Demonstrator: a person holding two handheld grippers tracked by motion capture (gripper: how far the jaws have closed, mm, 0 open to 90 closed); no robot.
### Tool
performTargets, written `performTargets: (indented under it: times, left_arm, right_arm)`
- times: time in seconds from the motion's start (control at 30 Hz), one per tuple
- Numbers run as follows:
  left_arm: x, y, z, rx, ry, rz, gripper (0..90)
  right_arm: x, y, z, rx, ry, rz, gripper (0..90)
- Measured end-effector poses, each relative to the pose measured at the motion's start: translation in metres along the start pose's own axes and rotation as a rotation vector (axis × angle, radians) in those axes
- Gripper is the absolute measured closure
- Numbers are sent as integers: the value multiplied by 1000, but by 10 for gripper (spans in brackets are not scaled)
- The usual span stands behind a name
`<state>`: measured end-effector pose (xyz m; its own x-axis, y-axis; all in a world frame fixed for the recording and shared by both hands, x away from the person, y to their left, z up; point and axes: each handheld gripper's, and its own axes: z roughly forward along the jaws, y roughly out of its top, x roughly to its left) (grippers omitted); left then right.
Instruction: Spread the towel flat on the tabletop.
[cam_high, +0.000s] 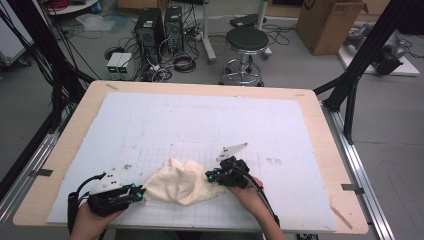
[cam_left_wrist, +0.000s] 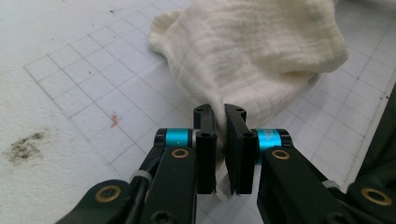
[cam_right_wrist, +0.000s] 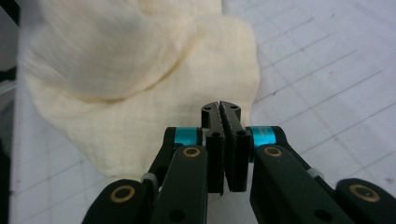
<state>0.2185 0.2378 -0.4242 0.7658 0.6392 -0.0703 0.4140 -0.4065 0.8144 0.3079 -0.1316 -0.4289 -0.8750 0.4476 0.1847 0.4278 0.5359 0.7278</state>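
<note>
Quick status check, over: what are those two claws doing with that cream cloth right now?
Left gripper shut on cloth edge. Right gripper jaws together at the cloth's other side, grip unclear. Cloth bunched on white mat. Nothing in the way.

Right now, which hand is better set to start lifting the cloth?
Probably left. The left tool is pinched on a fold of the cream cloth. The right tool is shut at the cloth's edge, but no fabric shows between its jaws.

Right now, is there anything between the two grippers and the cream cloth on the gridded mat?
Nothing visible stands between them. The left gripper already pinches a fold of the cream cloth at its left edge, and the right gripper is shut at its right edge.
</note>
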Motion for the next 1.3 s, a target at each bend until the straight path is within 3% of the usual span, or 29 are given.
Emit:
performTargets:
  times: [0.17, 0.3, 0.43, 0.57, 0.67, 0.77, 0.9, 1.03, 1.17, 1.3]
  left_arm:
    - [-2, 1, -2, -12, -1, -2, 827]
    - [-5, 1, -4, -16, -7, 2, 827]
    - [-7, -2, -6, -8, -12, 4, 827]
    - [-6, -3, -6, -4, -32, -6, 802]
    - [-3, 1, -7, -29, -63, -33, 649]
    - [3, 10, -8, -61, -72, -49, 578]
    - [14, 27, 2, -78, -78, -63, 546]
    - [26, 44, 17, -97, -67, -75, 538]
    - [35, 61, 30, -131, -51, -91, 570]
    - [43, 73, 53, -64, -49, -71, 586]
  right_arm:
    - [15, 7, -40, -63, -32, -39, 889]
    - [26, 1, -56, -80, -30, -44, 890]
    - [44, -26, -62, -44, -17, -53, 889]
    - [52, -42, -59, -18, 4, -42, 888]
    - [55, -49, -57, -1, 11, -45, 839]
    - [51, -43, -62, -30, 22, -33, 750]
    - [40, -24, -69, -106, 0, -29, 666]
    - [26, 1, -54, -134, -14, -45, 599]
    - [9, 17, -28, -92, -9, -38, 549]
    - [-2, 20, -7, -56, 21, -37, 516]
